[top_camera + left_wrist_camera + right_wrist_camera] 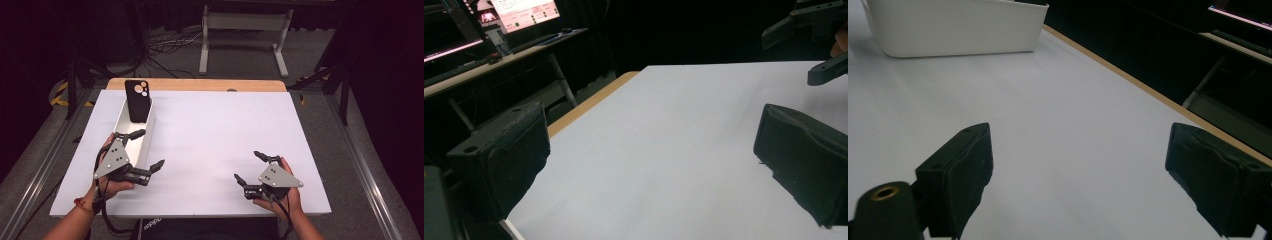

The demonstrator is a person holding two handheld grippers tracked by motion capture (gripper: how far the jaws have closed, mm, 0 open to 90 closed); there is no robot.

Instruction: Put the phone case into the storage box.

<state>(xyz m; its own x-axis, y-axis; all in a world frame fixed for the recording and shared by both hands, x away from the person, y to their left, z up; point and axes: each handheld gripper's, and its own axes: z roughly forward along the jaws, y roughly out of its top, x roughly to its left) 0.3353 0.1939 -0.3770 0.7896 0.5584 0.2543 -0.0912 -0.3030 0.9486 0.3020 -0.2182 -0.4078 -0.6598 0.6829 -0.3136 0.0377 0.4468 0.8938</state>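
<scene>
Just ahead of your left gripper (148, 148), a long white bin (142, 142) lies on the white table (215, 135); one jaw sits over the bin's near end and the other hangs outside its right wall, so the jaws are spread wide with nothing between them. At the bin's far end, well beyond that gripper, a black phone case (137, 100) stands upright, camera cutouts at the top. Your right gripper (248, 166) rests low over bare table, well apart from the bin, jaws also wide apart and empty. In the right gripper view the bin (955, 27) lies far ahead, to the upper left.
</scene>
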